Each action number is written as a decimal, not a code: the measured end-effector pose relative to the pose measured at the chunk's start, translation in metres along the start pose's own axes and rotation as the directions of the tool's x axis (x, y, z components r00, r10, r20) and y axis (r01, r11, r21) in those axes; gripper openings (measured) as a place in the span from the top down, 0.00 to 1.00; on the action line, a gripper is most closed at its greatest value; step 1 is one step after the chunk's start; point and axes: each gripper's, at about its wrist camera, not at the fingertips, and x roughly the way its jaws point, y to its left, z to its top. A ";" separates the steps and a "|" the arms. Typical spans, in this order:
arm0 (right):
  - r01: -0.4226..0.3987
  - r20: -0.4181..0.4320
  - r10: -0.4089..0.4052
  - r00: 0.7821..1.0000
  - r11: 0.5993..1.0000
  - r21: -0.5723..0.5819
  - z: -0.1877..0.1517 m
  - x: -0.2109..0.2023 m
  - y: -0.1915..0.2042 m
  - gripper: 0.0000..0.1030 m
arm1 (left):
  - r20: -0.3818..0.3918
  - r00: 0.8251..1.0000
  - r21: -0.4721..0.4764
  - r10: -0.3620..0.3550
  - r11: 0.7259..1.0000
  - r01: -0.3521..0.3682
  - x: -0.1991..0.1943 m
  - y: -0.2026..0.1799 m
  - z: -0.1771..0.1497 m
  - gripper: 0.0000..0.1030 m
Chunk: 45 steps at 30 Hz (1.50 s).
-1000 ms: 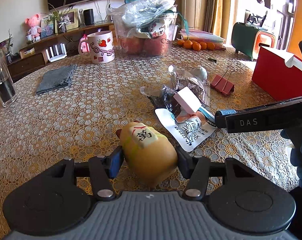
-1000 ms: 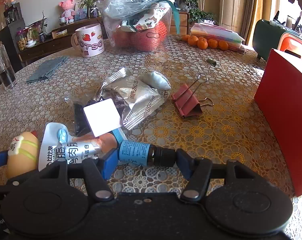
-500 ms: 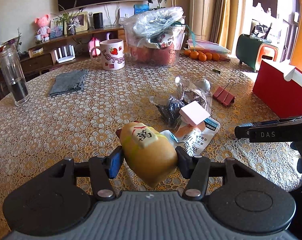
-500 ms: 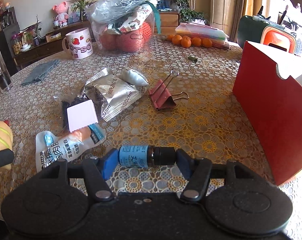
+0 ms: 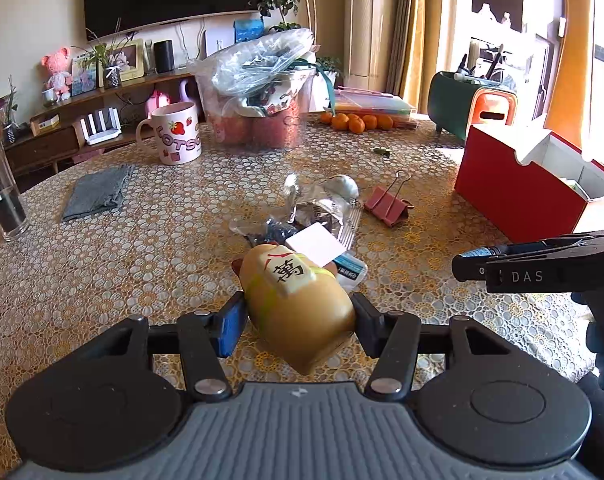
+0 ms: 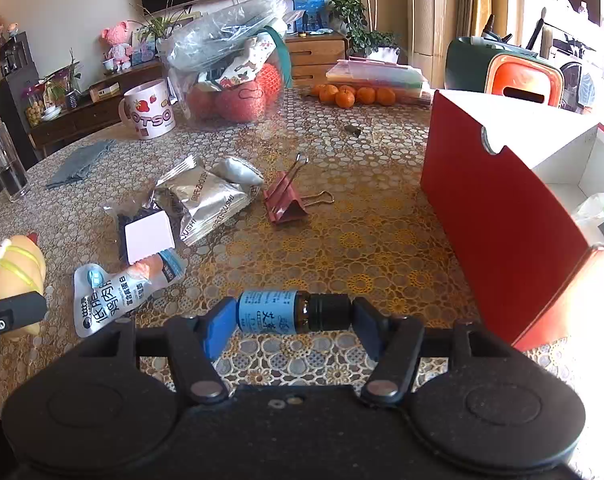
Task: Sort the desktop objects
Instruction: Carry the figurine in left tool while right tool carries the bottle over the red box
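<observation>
Carrying two picked items off the table point(image 6: 382, 216), both tongs look mid-transfer; next, I judge, comes a lift over the wall of the red box point(image 6: 498, 208), ahead and right of them, then release inside. Left gripper point(image 5: 298, 316): jaws part closed, clamping a yellow squishy toy point(image 5: 298, 300) held clear of the cloth. Right gripper point(image 6: 294, 314): jaws about half open, pinching a small blue-labelled bottle point(image 6: 290, 312) end to end; loose packets point(image 6: 206, 200) lie ahead and left.
</observation>
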 end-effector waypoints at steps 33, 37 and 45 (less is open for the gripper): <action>0.056 0.161 -0.071 0.984 0.994 0.097 0.045 -0.104 -0.142 0.40 | 0.044 0.968 0.216 -0.249 0.948 0.234 0.005 -0.170 0.081 0.46; 0.080 0.161 -0.097 0.982 0.990 0.113 0.045 -0.104 -0.162 0.40 | 0.037 0.962 0.246 -0.269 0.936 0.252 0.016 -0.193 0.090 0.46; 0.115 0.142 -0.138 0.980 0.981 0.156 0.046 -0.093 -0.203 0.40 | 0.011 0.954 0.302 -0.299 0.911 0.282 0.041 -0.234 0.109 0.46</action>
